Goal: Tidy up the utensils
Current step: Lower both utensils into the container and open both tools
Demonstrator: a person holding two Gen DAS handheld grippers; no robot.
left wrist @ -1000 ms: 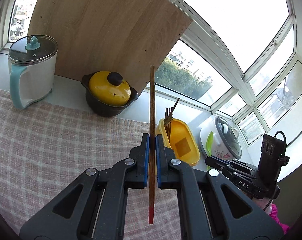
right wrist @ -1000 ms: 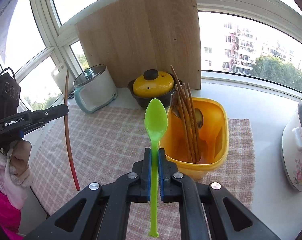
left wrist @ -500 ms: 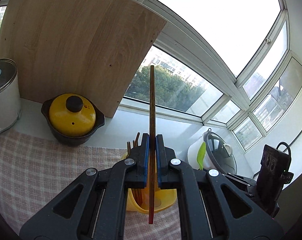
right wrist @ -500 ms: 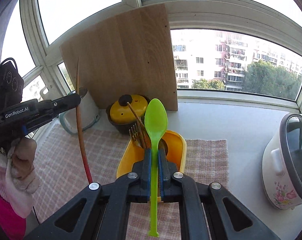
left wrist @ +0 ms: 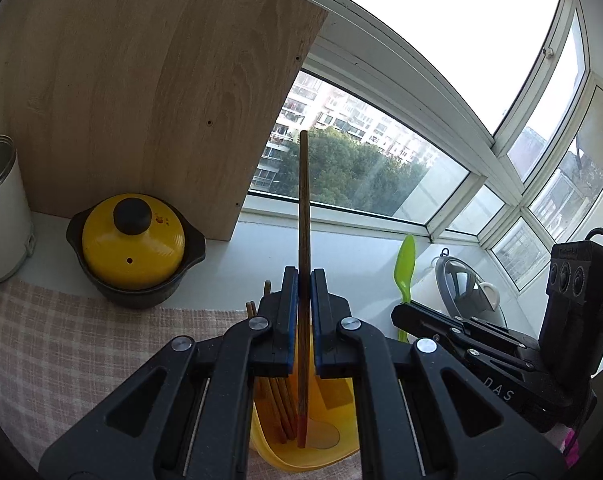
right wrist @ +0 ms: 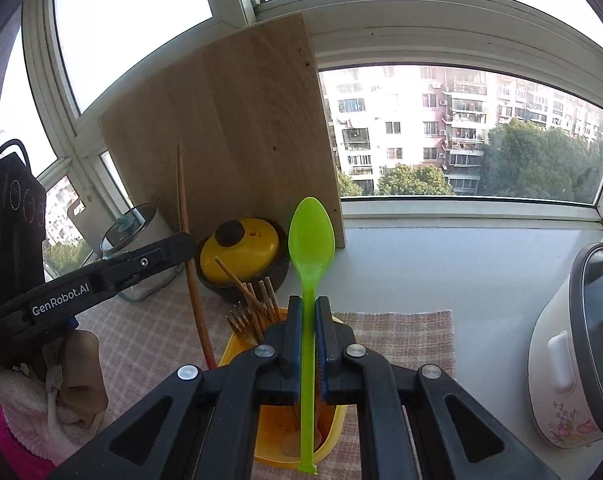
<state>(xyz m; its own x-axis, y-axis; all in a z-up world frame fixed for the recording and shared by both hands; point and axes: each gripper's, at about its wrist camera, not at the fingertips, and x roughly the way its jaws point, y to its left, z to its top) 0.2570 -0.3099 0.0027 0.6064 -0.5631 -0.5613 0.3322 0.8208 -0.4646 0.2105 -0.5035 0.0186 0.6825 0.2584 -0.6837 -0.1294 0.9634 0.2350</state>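
Two utensils hang over the yellow bin (left wrist: 301,460): left gripper (left wrist: 303,320) clenched on a wooden chopstick (left wrist: 304,216), its long axis running 12 to 6 with the red tip at 6 already inside the rim; right gripper (right wrist: 308,332) clamps the green spoon (right wrist: 311,240), bowl at 12, handle end at 6 above the bin. Both point downward, left seemingly nearer release

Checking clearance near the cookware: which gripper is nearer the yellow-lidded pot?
Left. The left gripper, shut on a wooden chopstick, sits on the side of the yellow bin facing the yellow-lidded pot; the right gripper, holding a green spoon, is farther away.
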